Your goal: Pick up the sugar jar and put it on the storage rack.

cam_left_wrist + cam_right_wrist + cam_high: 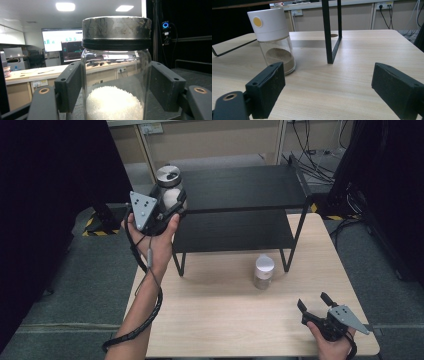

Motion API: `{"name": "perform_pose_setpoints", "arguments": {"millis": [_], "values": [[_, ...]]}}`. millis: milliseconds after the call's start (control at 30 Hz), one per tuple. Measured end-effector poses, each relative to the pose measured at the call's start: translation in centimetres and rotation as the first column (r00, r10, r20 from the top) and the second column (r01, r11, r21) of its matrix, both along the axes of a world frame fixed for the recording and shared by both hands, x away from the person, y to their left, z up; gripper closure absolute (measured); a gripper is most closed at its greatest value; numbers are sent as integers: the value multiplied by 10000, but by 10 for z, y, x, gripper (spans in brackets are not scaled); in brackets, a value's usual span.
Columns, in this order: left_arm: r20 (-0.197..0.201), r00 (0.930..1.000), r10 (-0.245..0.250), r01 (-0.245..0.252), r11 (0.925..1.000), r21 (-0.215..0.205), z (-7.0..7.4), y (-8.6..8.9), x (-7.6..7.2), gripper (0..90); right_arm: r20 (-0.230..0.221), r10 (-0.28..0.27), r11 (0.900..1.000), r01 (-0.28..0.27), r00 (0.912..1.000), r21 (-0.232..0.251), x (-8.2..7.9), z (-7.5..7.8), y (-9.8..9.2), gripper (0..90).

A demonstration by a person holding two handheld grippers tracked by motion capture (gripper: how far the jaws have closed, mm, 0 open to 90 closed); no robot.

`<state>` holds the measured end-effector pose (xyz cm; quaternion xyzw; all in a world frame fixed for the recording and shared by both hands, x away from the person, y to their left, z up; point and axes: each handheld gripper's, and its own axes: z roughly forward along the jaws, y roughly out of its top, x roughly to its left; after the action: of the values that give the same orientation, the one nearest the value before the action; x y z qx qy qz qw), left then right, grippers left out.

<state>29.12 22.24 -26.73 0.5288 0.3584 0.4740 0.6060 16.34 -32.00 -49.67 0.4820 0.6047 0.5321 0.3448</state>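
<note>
A glass jar (pixel 170 187) with a metal lid and white grains inside is held upright in the air at the left end of the black two-tier shelf (pixel 240 187). My left gripper (pixel 172 202) is shut on the jar (pixel 116 82), its pads pressing both glass sides below the lid. A second jar (pixel 263 271) with a white cap and brown powder stands on the wooden table (pixel 215 320) in front of the shelf. My right gripper (pixel 312 302) rests low at the table's front right, open and holding nothing; the white-capped jar (pixel 274 40) stands beyond its left jaw.
The shelf's black legs (pixel 332 32) stand on the table just past the right gripper. Dark curtains flank both sides, and cables lie on the floor at the back right. Bare tabletop spreads between the white-capped jar and the front edge.
</note>
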Motion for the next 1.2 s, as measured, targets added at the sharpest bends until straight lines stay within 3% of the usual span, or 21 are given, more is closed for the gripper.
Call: {"name": "perform_pose_setpoints", "arguments": {"millis": [367,967,1200], "values": [[-144,9999,80,-78,9999,144,-1,0,20,304,-12,27,10000,-27,10000,33,0,0,-1,119],[-541,9984,137,-137,9999,9,-2,0,31,304,-9,51,10000,-51,10000,25,0,0,-1,119],[-649,9979,-8,-19,9991,-415,-3,5,33,301,-5,60,10000,-60,10000,2,0,0,-1,119]]}}
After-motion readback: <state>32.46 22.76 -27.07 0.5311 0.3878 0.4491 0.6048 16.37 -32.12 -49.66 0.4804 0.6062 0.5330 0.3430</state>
